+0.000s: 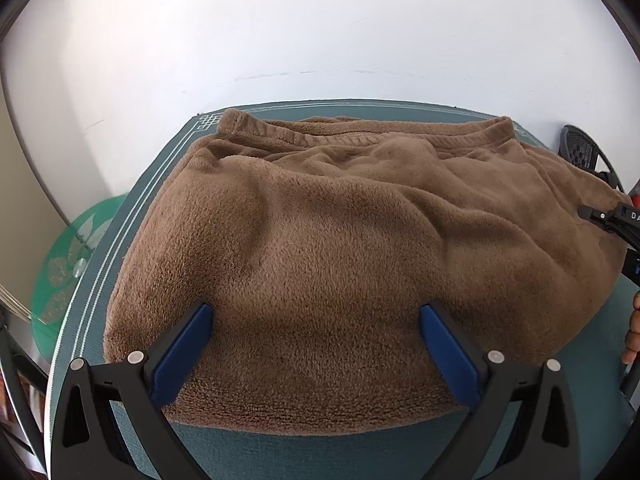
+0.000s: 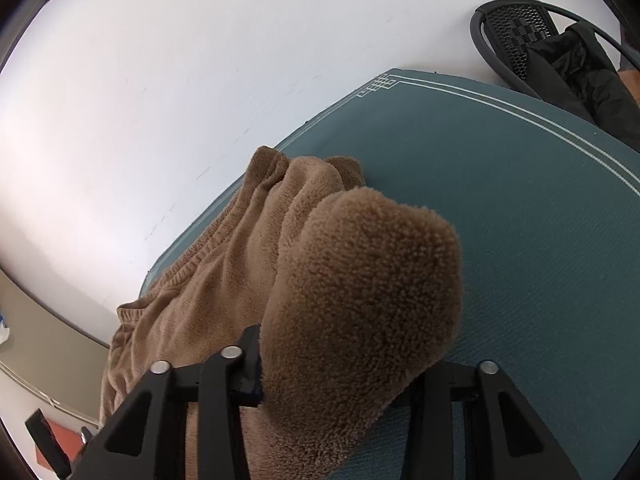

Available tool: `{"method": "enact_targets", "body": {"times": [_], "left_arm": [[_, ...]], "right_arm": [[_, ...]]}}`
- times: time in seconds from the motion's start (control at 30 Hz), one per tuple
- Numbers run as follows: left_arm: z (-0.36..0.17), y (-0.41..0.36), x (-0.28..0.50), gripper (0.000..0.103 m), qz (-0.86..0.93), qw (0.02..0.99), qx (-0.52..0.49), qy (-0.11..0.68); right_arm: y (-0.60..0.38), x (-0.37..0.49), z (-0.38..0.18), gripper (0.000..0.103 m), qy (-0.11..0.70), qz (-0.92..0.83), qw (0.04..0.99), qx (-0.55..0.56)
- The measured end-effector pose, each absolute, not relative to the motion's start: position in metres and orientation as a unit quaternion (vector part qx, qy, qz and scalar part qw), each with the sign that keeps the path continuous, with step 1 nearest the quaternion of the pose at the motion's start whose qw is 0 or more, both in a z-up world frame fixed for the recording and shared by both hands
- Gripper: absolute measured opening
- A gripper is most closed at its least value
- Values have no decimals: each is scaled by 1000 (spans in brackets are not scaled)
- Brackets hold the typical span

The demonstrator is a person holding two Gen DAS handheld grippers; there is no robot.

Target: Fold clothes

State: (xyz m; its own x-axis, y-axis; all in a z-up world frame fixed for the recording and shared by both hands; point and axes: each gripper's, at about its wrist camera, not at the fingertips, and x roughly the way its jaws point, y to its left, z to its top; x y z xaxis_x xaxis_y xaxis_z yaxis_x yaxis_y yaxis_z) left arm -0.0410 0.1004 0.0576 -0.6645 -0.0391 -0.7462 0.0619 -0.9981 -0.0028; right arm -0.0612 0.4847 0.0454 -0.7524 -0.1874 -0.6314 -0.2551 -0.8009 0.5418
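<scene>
Brown fleece garment [image 1: 340, 240] covers teal mat [image 1: 280, 452] below white wall [image 1: 320, 32].

The fleece garment [image 1: 340, 248] is a plain mid-brown, its pile paler where light catches it. The table [image 1: 140, 208] beneath wears teal-green cloth edged with thin white double lines and a white knot motif at the corner. At nine o'clock a green glass disc [image 1: 72, 256] carries pale flower shapes, perhaps etched. The left hand-held gripper [image 1: 316, 340] is black with blue pads. At two o'clock a black chair back [image 2: 516, 32] shows a woven checker mesh.
</scene>
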Motion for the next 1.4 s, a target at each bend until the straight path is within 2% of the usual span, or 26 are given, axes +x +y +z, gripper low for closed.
{"method": "enact_targets", "body": {"times": [0.33, 0.53, 0.77, 1.13, 1.4], "left_arm": [[72, 64, -33, 103, -903, -21, 403, 145], [77, 49, -28, 103, -894, -34, 400, 197], [85, -4, -11, 103, -878, -19, 384, 284], [66, -69, 24, 103, -857, 37, 387, 337], [61, -93, 50, 103, -853, 56, 382, 350]], "right_arm": [[443, -66, 114, 34, 261, 917, -16, -300], [417, -71, 134, 34, 253, 922, -30, -291], [382, -62, 152, 32, 239, 928, -67, -278], [266, -68, 182, 32, 193, 929, -171, -266], [157, -73, 158, 32, 144, 913, -237, -300]]}}
